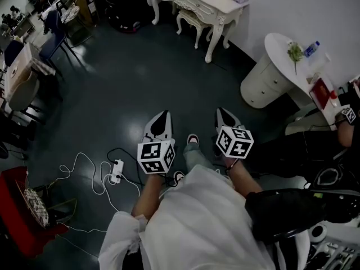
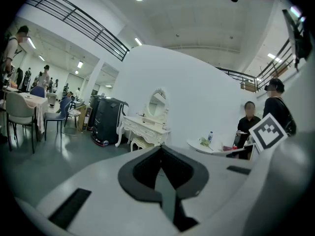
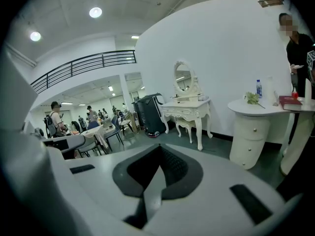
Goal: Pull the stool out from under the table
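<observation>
Head view, with both gripper views. The stool [image 1: 190,20], white with curved carved legs and a pale seat, stands tucked between the legs of the white dressing table [image 1: 198,0] at 12 o'clock, well apart from both grippers across bare dark floor. The left gripper [image 1: 162,116] and the right gripper [image 1: 223,112] are held side by side in front of the person, both aimed towards the table; each has its jaws pressed together with nothing between them. A round white cabinet [image 1: 263,83] lies at 2 o'clock and a power strip [image 1: 116,171] with a loose cable at 8 o'clock, neither on the direct line to the stool. Judged by its build, the stool is probably stiff and fairly light and should slide readily on the smooth floor. The seat top looks padded and would likely yield under the pads, so the firmer hold is the front seat rail or the top of a front leg. The jaws would need to part first.
</observation>
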